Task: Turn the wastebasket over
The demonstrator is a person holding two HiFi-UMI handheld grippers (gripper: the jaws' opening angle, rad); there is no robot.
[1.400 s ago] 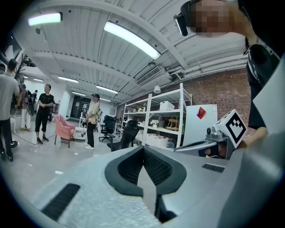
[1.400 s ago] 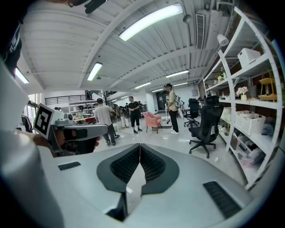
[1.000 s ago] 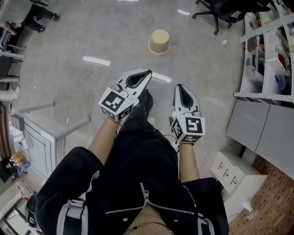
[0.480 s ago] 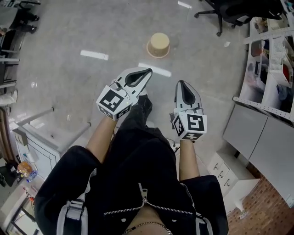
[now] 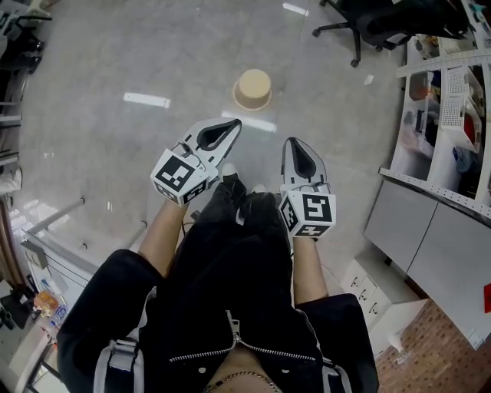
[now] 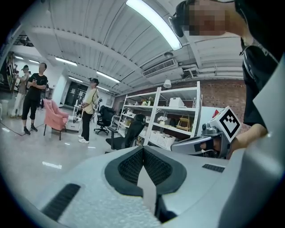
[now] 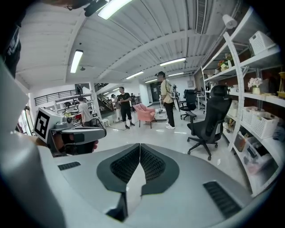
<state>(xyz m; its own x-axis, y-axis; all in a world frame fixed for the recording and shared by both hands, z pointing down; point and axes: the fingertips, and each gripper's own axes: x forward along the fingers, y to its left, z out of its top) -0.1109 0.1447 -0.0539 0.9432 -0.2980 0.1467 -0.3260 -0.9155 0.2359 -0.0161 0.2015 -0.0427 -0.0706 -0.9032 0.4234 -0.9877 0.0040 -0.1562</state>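
The wastebasket (image 5: 253, 89) is a beige woven tub standing mouth-down on the grey floor, ahead of me in the head view. My left gripper (image 5: 234, 123) is held out in front of my body with its jaws shut and nothing between them, its tip a short way short of the basket. To its right, my right gripper (image 5: 289, 142) is also shut and empty. Neither touches the basket. The left gripper view shows its own closed jaws (image 6: 143, 148) and the right gripper (image 6: 196, 144) beside it; the basket is hidden in both gripper views.
A black office chair (image 5: 360, 23) stands beyond the basket at upper right. White shelving (image 5: 445, 100) and a low white cabinet (image 5: 383, 288) line the right side. A table frame (image 5: 54, 246) is at left. People stand far off near a pink armchair (image 6: 54, 118).
The person has walked forward: the basket sits lower in the head view and nearer the gripper tips. Both grippers stay shut and empty.
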